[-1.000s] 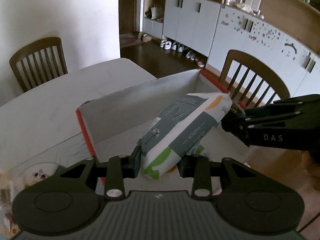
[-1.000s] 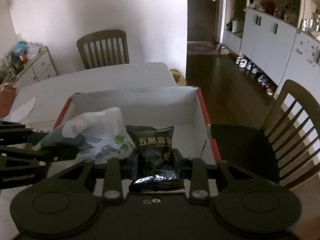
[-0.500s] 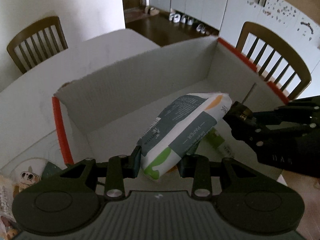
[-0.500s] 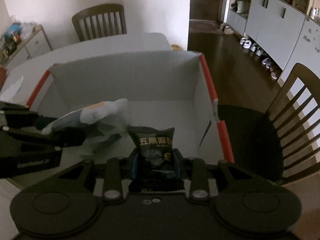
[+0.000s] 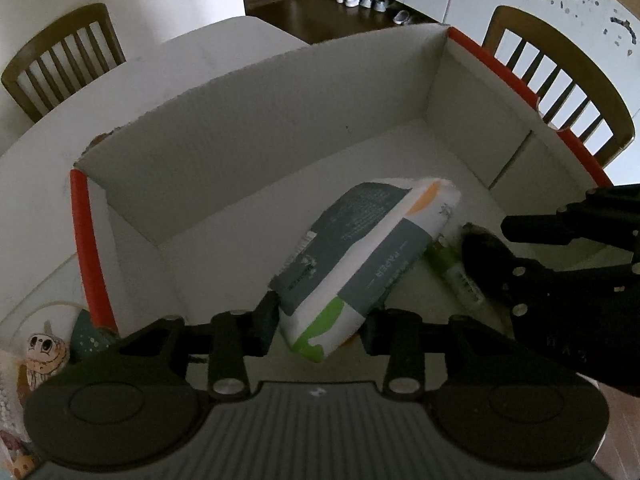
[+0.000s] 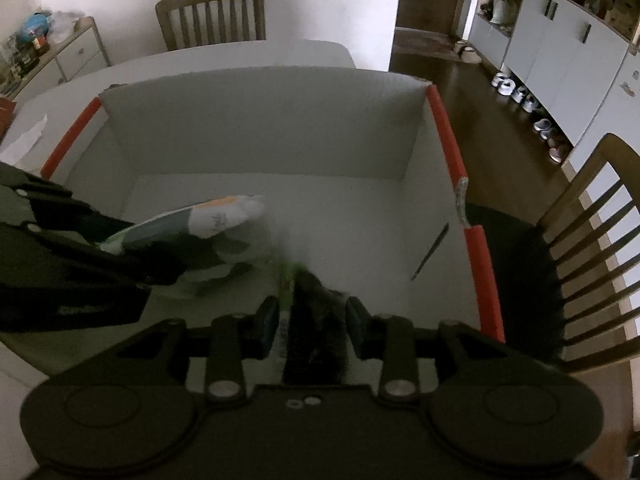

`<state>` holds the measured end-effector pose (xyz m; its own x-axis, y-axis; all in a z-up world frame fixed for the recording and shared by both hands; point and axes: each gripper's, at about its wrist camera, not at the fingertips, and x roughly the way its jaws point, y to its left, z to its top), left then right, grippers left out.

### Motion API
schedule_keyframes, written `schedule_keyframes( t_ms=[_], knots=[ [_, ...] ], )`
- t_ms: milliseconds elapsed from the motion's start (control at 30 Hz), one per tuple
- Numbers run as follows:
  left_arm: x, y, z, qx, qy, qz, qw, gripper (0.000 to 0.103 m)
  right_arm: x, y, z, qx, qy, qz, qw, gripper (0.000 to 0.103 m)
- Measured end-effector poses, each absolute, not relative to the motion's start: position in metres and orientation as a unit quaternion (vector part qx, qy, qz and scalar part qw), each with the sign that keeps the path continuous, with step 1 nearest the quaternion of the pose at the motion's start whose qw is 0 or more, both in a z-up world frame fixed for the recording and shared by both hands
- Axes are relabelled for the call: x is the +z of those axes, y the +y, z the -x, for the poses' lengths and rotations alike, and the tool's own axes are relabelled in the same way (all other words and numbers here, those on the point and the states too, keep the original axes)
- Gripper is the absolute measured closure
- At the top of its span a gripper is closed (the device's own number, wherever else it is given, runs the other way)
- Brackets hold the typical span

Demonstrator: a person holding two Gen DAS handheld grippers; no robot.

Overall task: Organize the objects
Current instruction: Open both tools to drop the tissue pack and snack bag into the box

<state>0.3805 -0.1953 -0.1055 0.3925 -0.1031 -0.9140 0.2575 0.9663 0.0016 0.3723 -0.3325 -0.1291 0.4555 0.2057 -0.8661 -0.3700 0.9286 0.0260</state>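
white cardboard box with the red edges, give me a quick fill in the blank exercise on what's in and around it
1. The green and white tissue pack sits between the fingers of the ___ gripper.
2. The rim edges of the white cardboard box are coloured ___.
3. The black snack packet is between the fingers of the ___ gripper.
4. Beside the box's right wall stands a wooden ___.

Missing words: left; red; right; chair

Left gripper point(image 5: 320, 322): matte black plastic, silver screws, ribbed grey base plate. Right gripper point(image 6: 312, 320): matching black, teal-padded fingers point(image 6: 267, 318).
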Motion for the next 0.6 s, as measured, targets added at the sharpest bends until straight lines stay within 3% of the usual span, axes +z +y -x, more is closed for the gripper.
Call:
schedule_keyframes(
  t_ms=[67,200,600],
  knots=[
    [-0.105,-0.196,-0.379,-0.108,0.540,-0.078,0.831,0.044,-0.129,-0.333,-0.371,0.173,0.493,0.082,0.849,0.062],
    [-0.097,-0.197,-0.375,-0.110,0.529,-0.087,0.837,0.034,-0.125,-0.337,-0.370,0.178,0.491,0.078,0.849,0.056],
    [-0.073,-0.195,-0.356,-0.116,0.494,-0.059,0.860,0.032,-0.098,-0.350,-0.350,0.198,0.463,0.062,0.862,0.047]
  ],
)
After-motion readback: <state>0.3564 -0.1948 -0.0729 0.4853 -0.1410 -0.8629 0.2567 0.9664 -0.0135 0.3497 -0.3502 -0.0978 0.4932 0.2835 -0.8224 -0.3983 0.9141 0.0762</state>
